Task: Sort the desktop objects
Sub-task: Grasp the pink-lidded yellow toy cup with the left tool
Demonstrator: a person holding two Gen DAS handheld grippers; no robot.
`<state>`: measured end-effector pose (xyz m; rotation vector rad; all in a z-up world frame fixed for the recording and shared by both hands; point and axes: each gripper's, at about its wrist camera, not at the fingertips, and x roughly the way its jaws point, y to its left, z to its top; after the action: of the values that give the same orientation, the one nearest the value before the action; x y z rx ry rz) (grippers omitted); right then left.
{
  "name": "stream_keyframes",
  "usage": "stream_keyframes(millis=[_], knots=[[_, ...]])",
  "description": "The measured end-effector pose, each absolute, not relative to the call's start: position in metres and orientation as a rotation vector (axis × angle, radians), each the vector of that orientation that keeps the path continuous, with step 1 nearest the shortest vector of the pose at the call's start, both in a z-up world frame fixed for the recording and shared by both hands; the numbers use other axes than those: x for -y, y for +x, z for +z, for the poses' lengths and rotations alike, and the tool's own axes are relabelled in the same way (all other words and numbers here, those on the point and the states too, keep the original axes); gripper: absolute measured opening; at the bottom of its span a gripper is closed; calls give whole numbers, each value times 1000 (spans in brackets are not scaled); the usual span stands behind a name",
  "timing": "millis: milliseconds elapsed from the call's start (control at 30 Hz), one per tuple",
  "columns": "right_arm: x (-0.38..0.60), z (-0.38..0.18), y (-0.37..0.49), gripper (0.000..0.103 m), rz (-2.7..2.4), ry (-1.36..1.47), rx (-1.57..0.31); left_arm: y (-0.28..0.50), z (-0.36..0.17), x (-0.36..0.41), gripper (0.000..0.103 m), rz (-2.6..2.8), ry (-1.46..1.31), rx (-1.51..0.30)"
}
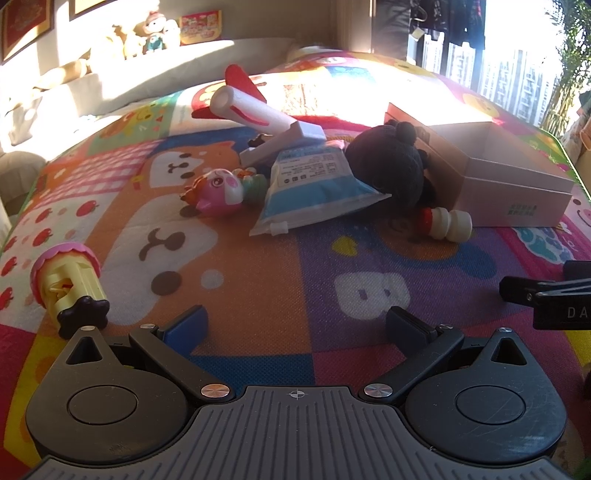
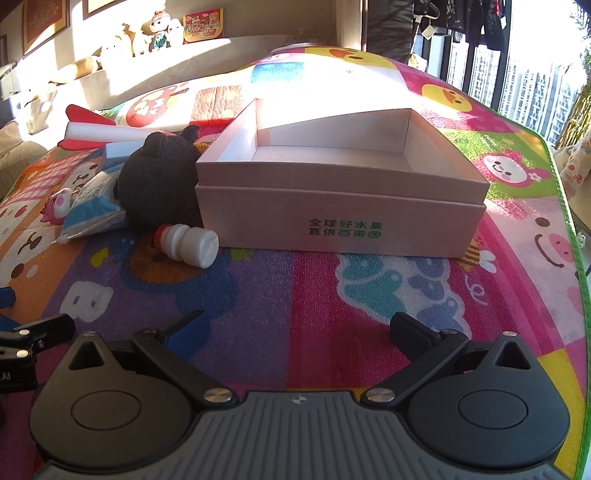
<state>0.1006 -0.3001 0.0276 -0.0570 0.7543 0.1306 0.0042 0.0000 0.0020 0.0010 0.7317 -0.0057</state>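
A: Both grippers, left gripper [image 1: 295, 325] and right gripper [image 2: 295, 328]: jaws wide, holding nothing, over play mat [image 2: 295, 295].
B: Toys?
A: Piled beside open box [image 2: 332, 229], likely the sorting bin; white bottle [image 2: 188, 242] touching its front corner.

right gripper [image 1: 546, 295] being cut off at right edge of left wrist view, foam rocket [image 2: 103, 134] nose hiding behind black plush [image 2: 159, 177], blue pouch [image 2: 94, 206] partly tucking under plush, shelf toys [image 2: 155, 31] blurring upper left
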Motion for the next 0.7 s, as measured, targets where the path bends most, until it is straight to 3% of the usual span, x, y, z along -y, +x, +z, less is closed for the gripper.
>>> stream_keyframes(millis=[300, 467, 700], knots=[[302, 27, 92, 103, 144, -50, -743, -1, 5, -7, 103, -45, -12, -732], [303, 27, 90, 103, 146, -44, -732, -20, 30, -20, 103, -59, -27, -634], [306, 27, 89, 103, 158, -34, -733, -13, 42, -73, 103, 137, 5, -626]])
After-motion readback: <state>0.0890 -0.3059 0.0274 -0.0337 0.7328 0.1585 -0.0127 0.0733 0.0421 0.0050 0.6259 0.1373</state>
